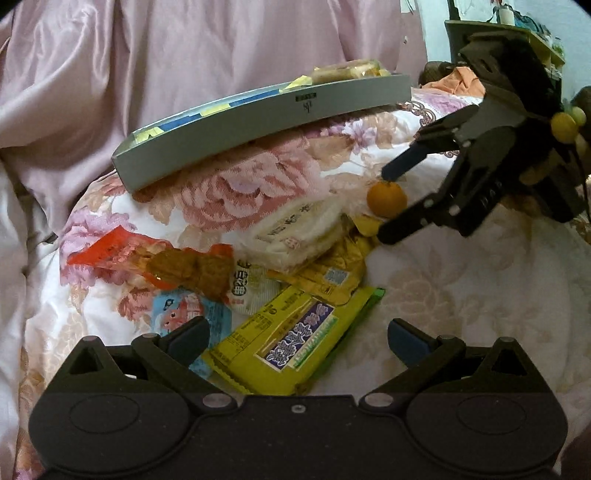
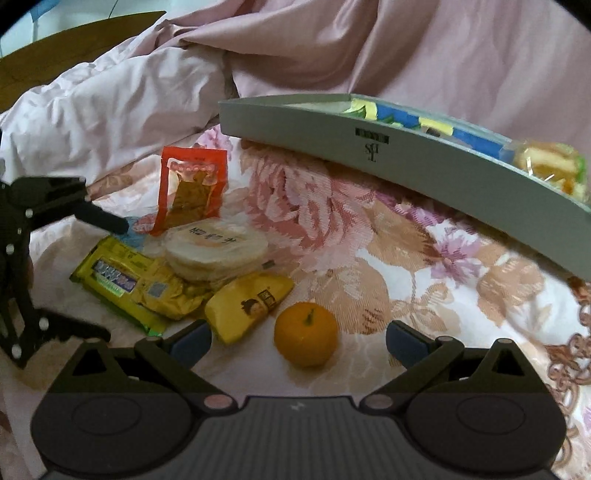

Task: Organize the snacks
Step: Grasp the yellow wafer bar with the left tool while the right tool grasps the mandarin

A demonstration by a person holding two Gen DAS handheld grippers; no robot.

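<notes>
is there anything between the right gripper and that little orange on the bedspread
Nothing visible. The right gripper is open, and the orange sits on bare floral bedspread just ahead between its jaws. The nearest thing, a yellow snack packet, lies off to its left, apart from it.

Grey tray [image 2: 369, 140]: right end cut off by the frame edge.
Blue packet [image 1: 192, 310]: partly hidden under other wrappers.
Packet lettering: too blurred to read.

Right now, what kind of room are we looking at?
Most likely a bedroom, with the work done on a bed: snacks lie on a floral quilt, a rumpled pink duvet is heaped behind the grey tray, and a cluttered shelf stands against the wall.
</notes>
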